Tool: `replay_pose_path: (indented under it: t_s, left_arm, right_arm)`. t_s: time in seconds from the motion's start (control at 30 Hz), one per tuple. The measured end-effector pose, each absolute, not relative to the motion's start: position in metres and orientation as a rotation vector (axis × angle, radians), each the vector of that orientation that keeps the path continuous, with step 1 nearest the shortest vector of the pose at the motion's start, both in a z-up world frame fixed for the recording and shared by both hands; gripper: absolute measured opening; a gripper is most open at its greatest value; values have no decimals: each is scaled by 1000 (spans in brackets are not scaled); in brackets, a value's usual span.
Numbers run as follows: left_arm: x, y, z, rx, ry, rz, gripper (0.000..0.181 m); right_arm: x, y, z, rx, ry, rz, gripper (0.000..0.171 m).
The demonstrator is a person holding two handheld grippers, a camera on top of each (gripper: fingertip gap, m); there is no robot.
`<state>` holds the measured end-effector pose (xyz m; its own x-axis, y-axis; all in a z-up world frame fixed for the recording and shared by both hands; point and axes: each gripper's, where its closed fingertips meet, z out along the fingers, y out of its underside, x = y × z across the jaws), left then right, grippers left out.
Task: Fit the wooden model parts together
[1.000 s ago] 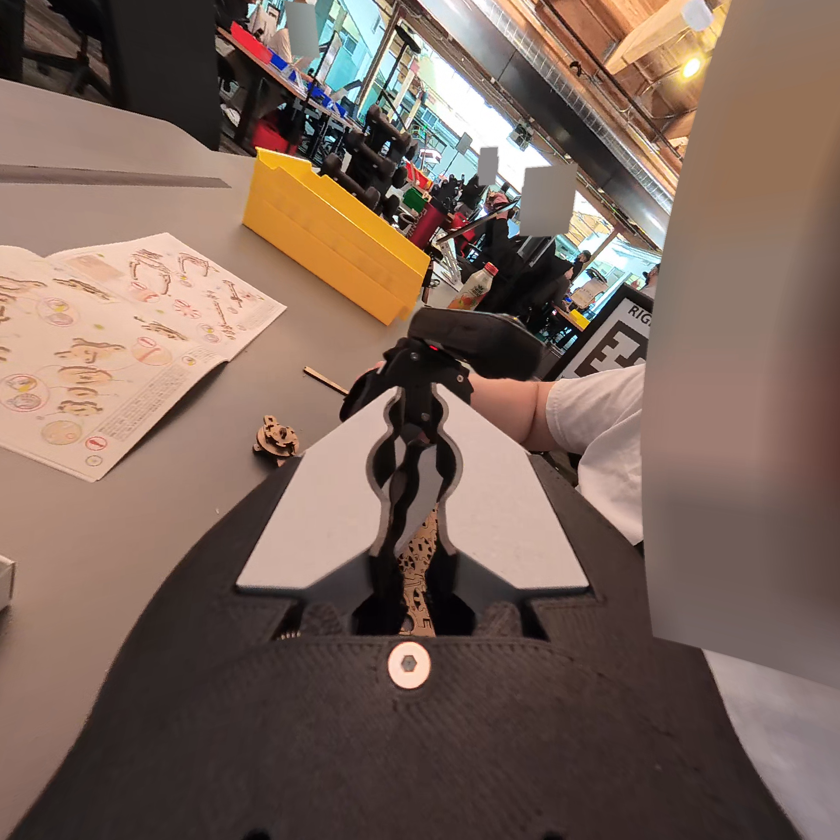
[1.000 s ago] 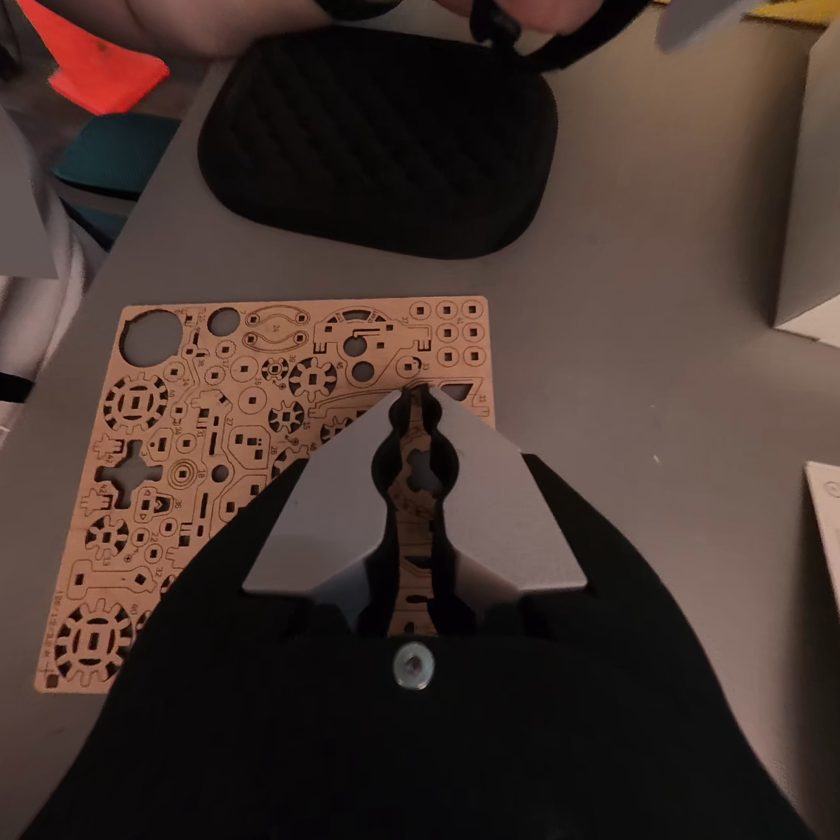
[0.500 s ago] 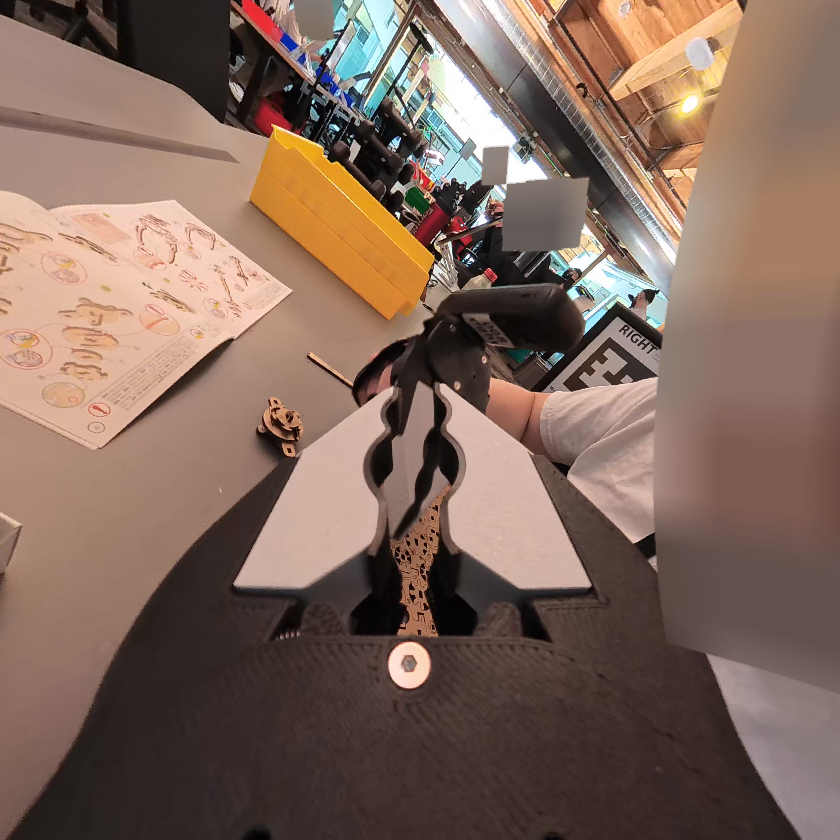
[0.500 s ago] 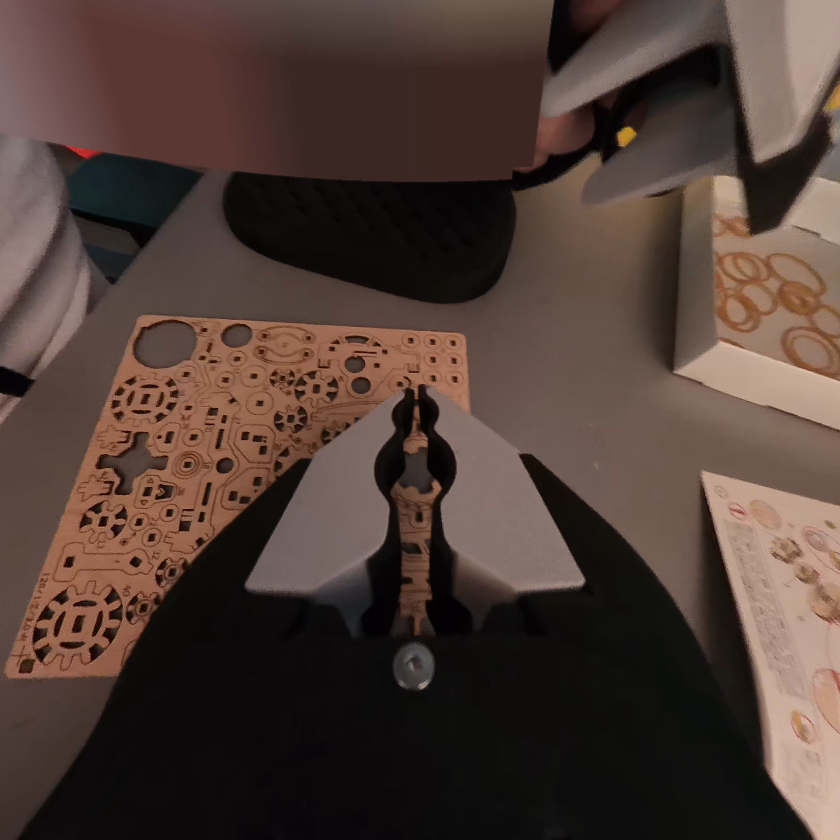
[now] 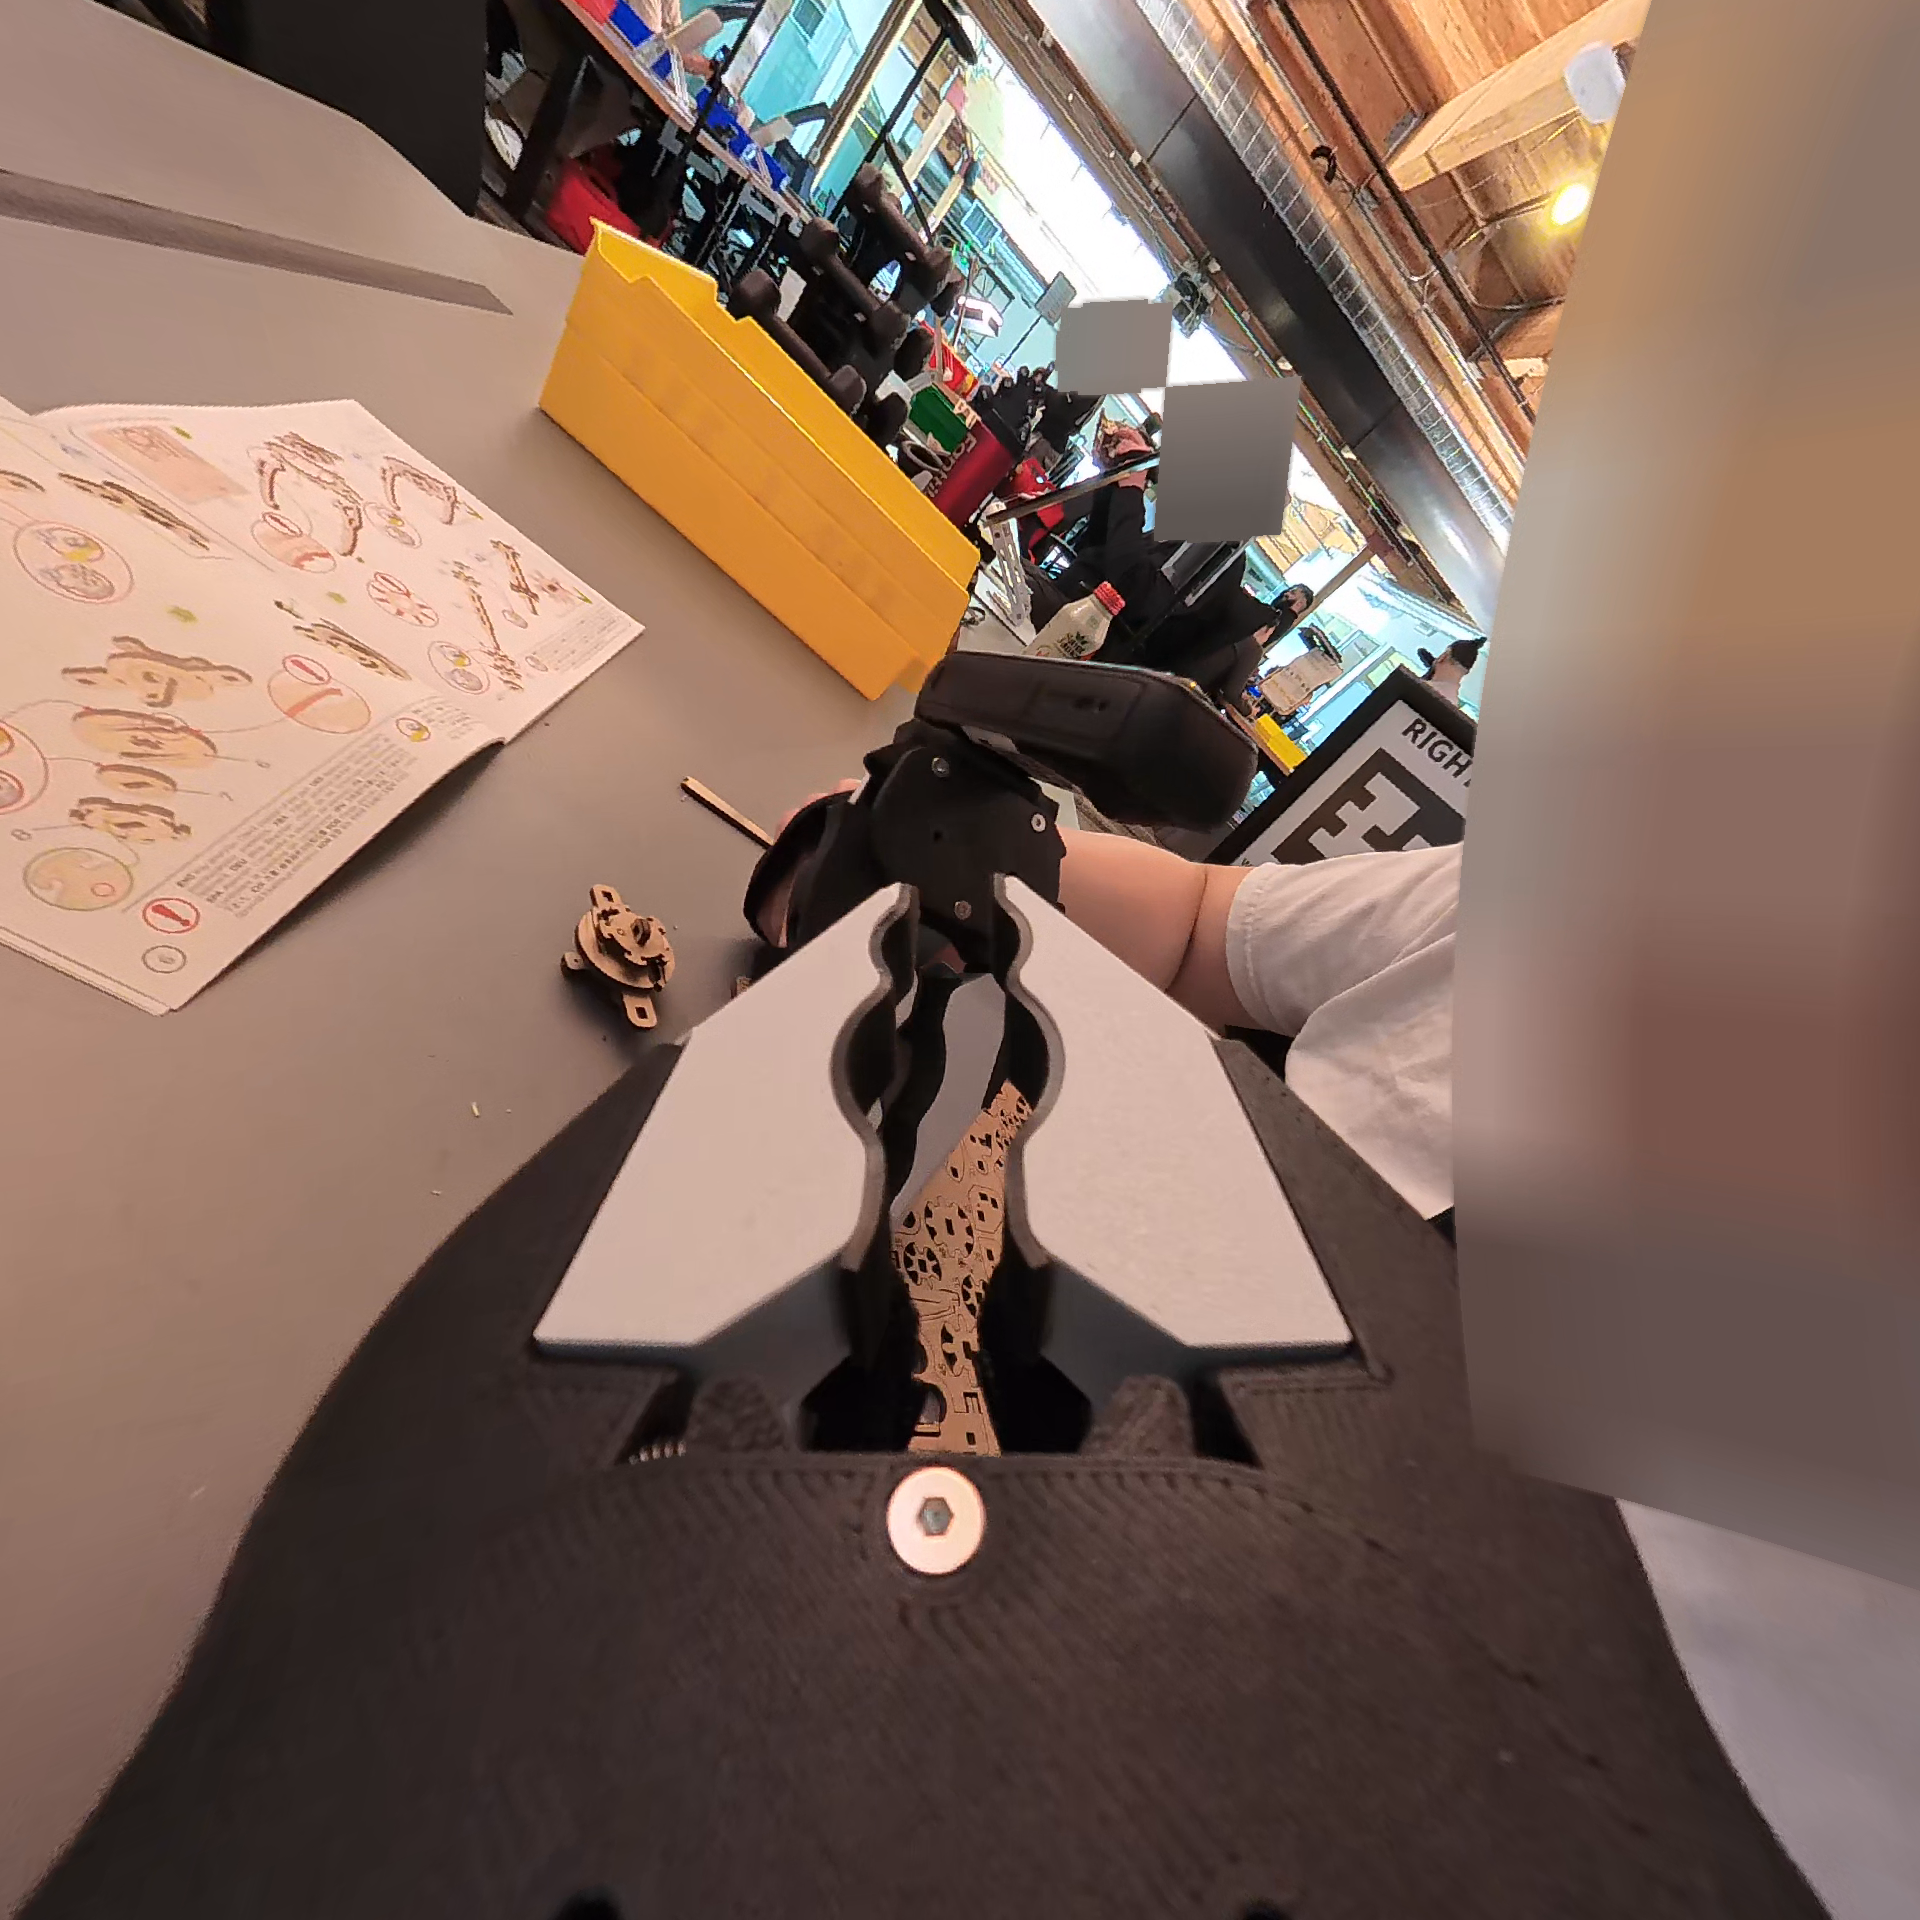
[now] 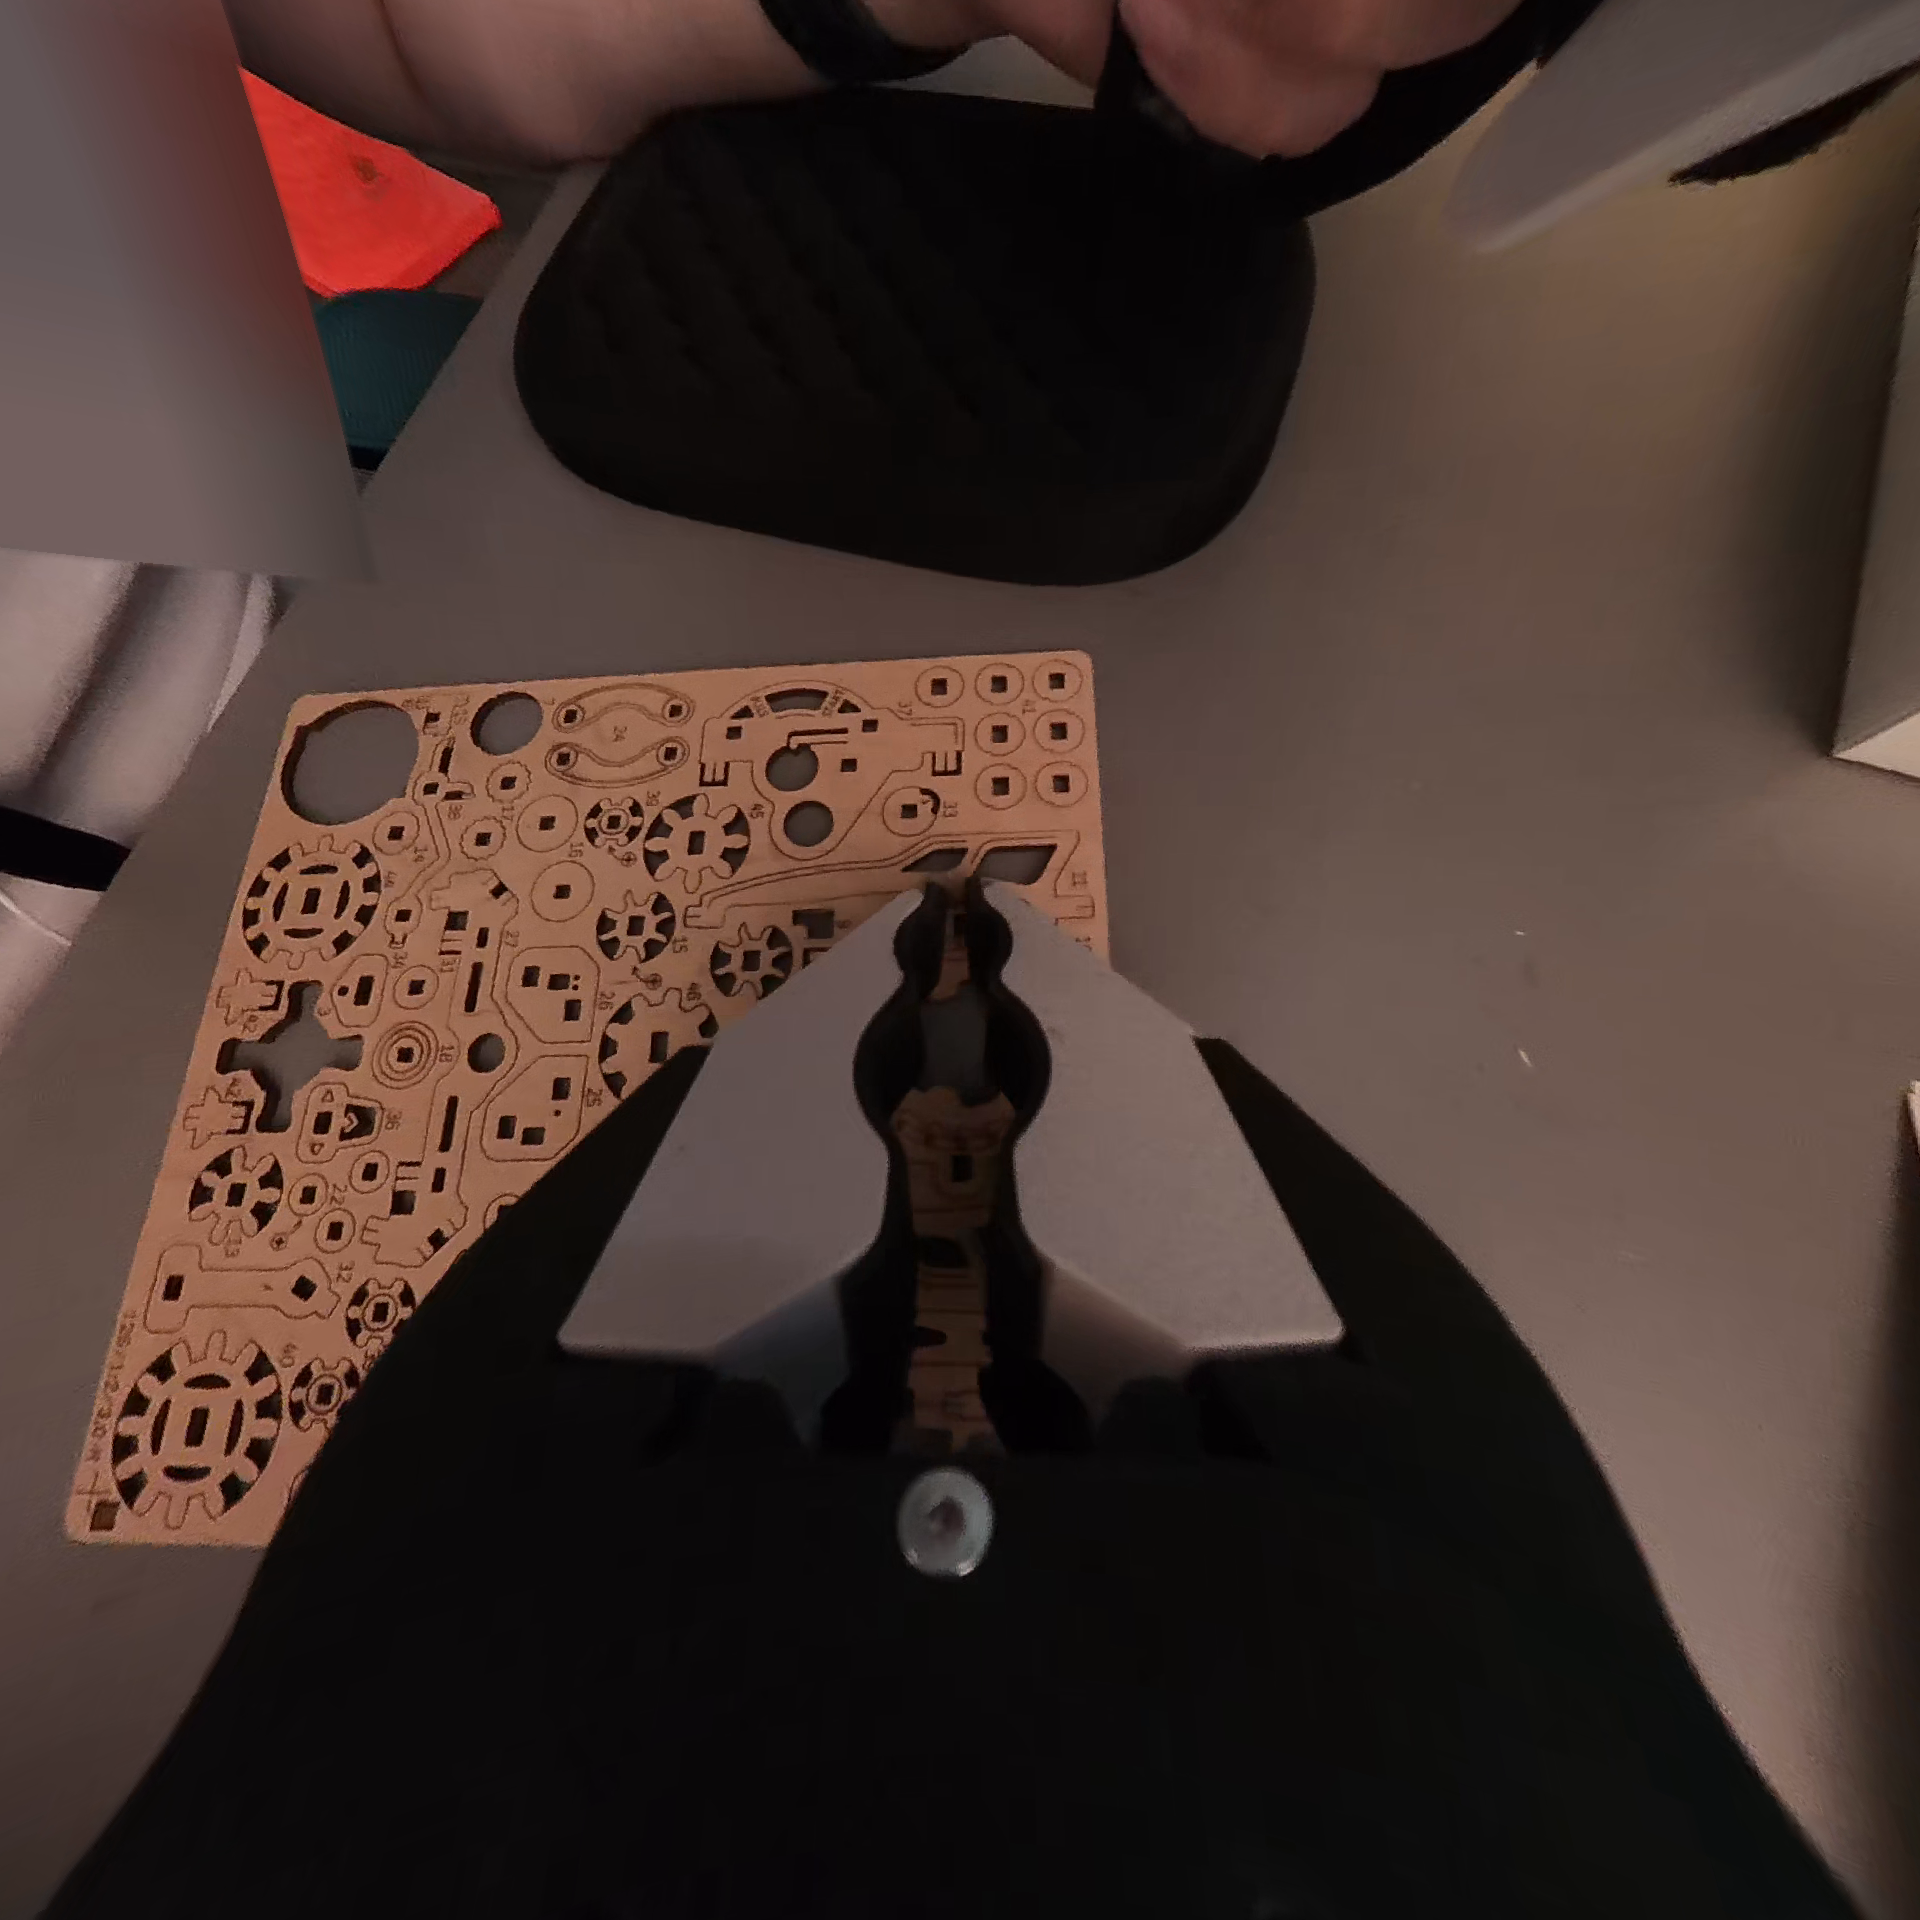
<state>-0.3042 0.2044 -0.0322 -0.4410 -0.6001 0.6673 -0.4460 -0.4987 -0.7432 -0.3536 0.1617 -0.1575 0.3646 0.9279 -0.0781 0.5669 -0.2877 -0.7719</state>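
A laser-cut wooden parts sheet (image 6: 540,997) lies flat on the grey table, with some parts popped out. My right gripper (image 6: 951,888) is shut, its tips down at the sheet's right edge beside two empty cut-outs; I cannot tell if a part is between them. In the left wrist view the right gripper (image 5: 966,1029) points down onto the sheet (image 5: 951,1226). My left gripper (image 5: 951,894) hangs above the table facing it, jaws nearly together with nothing between them. A small assembled wooden piece (image 5: 618,951) lies on the table to its left.
An open instruction leaflet (image 5: 260,665) lies at the left, a yellow bin (image 5: 748,468) behind it, and a thin wooden stick (image 5: 727,810) near the right hand. A black textured pad (image 6: 914,332) lies beyond the sheet. A white box (image 6: 1881,520) stands at the right. Tip to tip, the grippers are about 15 cm apart. The small assembled wooden piece (image 5: 618,951) lies around 11 cm away from my right fingertips.
The right wrist view swung right and then back over the sheet. The right gripper's tips now sit nearer the sheet's right edge. The left gripper shifted slightly; both stay shut.
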Motion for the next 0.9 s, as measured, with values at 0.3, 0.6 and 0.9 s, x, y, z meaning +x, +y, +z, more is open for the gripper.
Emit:
replay_pose_path:
  t_s: [0.3, 0.6, 0.9]
  left_arm:
    - [-304, 207, -31, -1602, 1465, -2147, 13]
    - [-309, 165, -20, -1357, 1635, -2152, 9]
    - [-305, 188, -26, -1430, 1584, -1974, 7]
  right_arm:
    - [-335, 177, -106, -1704, -1212, 343, 1]
    - [-308, 177, -25, -1351, -1037, -217, 0]
    - [-290, 185, -37, -1498, -980, -114, 0]
